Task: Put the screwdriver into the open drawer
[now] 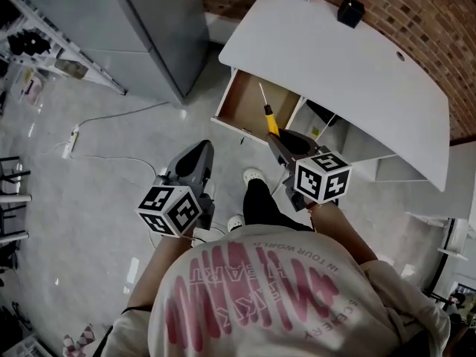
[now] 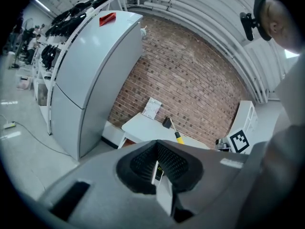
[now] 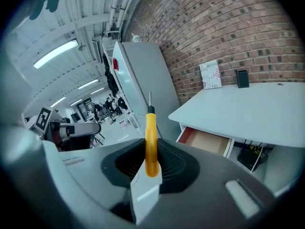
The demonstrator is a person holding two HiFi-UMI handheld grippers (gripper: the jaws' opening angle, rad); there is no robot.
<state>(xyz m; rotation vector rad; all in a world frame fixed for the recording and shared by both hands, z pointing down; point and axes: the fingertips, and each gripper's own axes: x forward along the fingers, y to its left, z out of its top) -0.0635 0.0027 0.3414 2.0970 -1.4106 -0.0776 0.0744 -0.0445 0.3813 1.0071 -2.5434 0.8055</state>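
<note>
A yellow-handled screwdriver (image 3: 151,147) with a black collar stands out against the dark grey right gripper (image 3: 146,174), its cube (image 1: 322,175) patterned in black-and-white squares; white desk (image 1: 335,58), tan-lined drawer (image 1: 249,103), red-brown brick wall (image 1: 416,13), pale grey fridge (image 1: 141,28), and a white T-shirt (image 1: 282,296) lettered in pink

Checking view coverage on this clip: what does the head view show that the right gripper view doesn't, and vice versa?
Head view only: the person's white shoes and a floor cable. Right gripper view only: ceiling strip lights and distant people. Both: the screwdriver gripped in the right claw, the open drawer, the white desk.
</note>
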